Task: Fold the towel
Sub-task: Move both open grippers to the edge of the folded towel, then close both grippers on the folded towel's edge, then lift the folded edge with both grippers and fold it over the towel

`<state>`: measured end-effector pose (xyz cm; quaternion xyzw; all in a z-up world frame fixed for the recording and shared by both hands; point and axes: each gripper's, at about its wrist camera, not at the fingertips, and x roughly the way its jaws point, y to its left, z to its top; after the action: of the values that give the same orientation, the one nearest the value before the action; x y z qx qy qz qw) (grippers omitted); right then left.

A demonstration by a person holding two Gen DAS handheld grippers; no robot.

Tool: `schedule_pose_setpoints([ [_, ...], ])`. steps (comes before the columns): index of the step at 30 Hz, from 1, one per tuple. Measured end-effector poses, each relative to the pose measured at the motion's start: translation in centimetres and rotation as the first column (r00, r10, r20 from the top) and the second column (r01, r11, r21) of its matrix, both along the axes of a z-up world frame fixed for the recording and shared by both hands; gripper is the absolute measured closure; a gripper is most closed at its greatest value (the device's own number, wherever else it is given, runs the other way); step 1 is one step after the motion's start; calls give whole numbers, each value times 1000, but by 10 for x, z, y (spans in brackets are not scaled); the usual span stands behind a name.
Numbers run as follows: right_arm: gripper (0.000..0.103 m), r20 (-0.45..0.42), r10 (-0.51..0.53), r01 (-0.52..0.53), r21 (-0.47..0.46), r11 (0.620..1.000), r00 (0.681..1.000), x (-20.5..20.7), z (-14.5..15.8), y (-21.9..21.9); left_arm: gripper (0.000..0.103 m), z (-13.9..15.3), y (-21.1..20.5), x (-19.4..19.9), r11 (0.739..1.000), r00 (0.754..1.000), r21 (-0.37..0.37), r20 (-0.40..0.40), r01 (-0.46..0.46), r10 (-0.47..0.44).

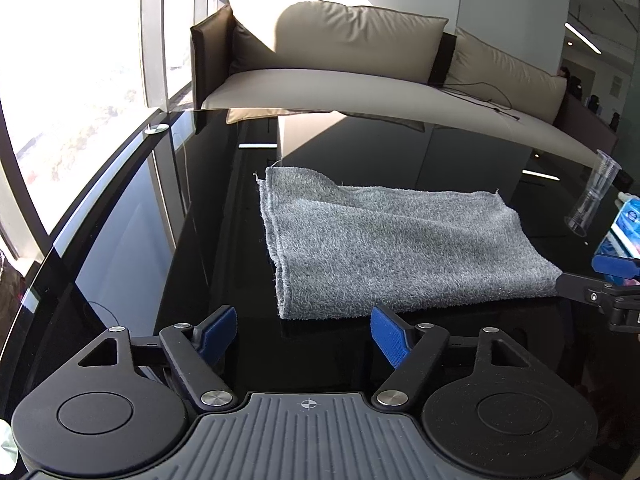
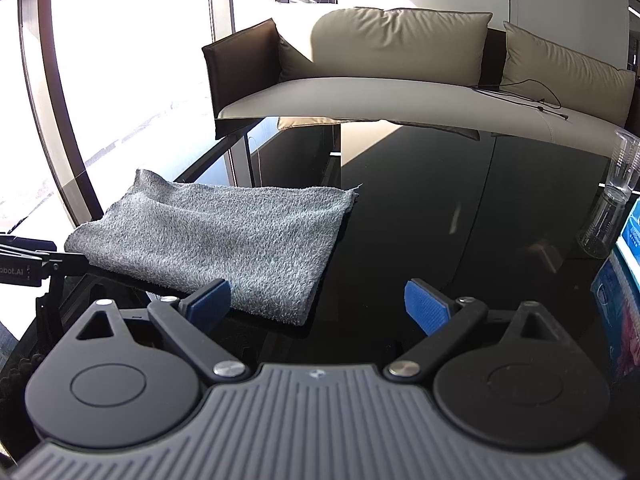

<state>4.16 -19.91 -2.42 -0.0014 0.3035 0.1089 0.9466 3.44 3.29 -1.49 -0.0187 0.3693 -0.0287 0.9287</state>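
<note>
The cup (image 1: pixel 592 196) and a blue packet (image 1: pixel 626 236) are cut off at the right edge, their print unreadable. My left gripper (image 1: pixel 304 332) tilts down at the black table (image 1: pixel 132 248), jaws apart with nothing between them, just short of the towel's near edge. My right gripper (image 2: pixel 318 304) gapes wide and empty beside it. The grey towel (image 1: pixel 400 248) lies folded on the table.

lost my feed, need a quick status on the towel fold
Left tool open, empty, just short of towel. Right tool open, empty, at towel's near right corner. Towel folded, flat on black table. Cups far right, clear of it.
</note>
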Motion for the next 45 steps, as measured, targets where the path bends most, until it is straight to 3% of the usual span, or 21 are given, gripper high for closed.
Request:
schedule_pose_setpoints([
  [3, 14, -2, 6, -6, 0, 1000, 1000, 0, 1, 1, 43, 1, 2, 0, 1000, 1000, -6, 1, -7, 7],
  [8, 45, -36, 28, -28, -1, 1000, 999, 3, -2, 2, 48, 3, 3, 0, 1000, 1000, -23, 2, -3, 3],
  [17, 64, -76, 55, -54, 5, 999, 996, 3, -6, 6, 57, 3, 3, 0, 999, 1000, -32, -8, 3, -3],
  [24, 66, -83, 51, -50, 10, 999, 995, 2, -6, 3, 65, 3, 4, 1, 999, 1000, -35, -14, -1, 1],
  [39, 66, -90, 43, -42, 20, 999, 995, 2, -6, -2, 96, 2, 11, 4, 998, 1000, -65, -19, -21, 20],
  [45, 66, -93, 43, -41, 19, 999, 995, 2, -6, -2, 100, 6, 10, 2, 998, 1000, -55, -8, -28, 27],
])
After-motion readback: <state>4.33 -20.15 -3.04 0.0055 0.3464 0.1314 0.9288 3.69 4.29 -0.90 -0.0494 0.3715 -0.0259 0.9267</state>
